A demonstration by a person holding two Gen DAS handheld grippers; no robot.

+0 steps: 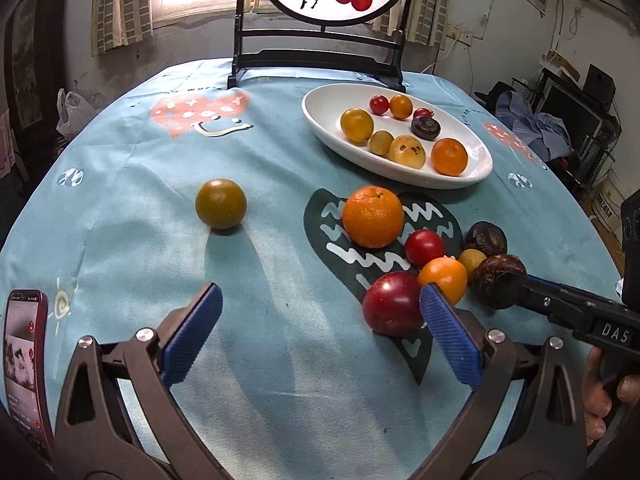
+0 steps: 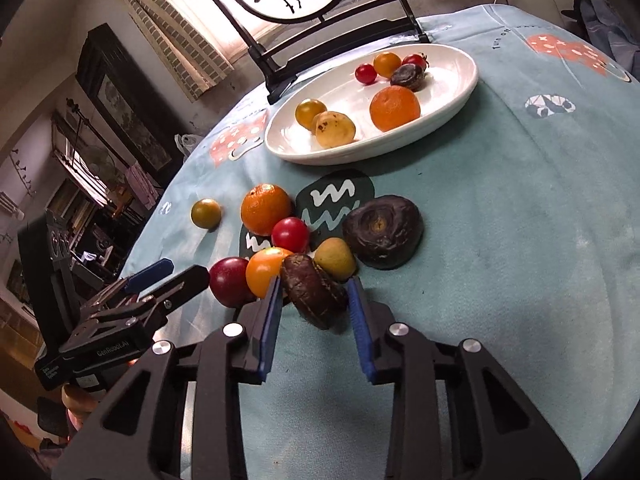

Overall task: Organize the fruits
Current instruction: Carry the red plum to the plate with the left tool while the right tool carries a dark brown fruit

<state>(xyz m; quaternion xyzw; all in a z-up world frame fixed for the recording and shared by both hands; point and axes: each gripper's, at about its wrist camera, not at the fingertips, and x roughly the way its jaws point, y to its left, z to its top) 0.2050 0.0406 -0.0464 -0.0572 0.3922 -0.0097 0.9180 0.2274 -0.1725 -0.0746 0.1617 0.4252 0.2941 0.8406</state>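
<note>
Right gripper (image 2: 314, 302) straddles dark chestnut (image 2: 312, 296), pads flanking, contact unclear. Left gripper (image 1: 320, 308) wide open, empty, beside red fruit (image 1: 392, 304). Plate (image 1: 320, 120) behind.

A matt cloth (image 1: 120, 240) is covering the table. The plate (image 1: 476, 152) is looking glossy, ceramic-like. The tomato (image 2: 290, 234) is shining smooth; the dark fruit (image 2: 382, 226) is showing wrinkled, dull skin. Ribbed blue pads (image 1: 450, 336) are lining the tongs.
</note>
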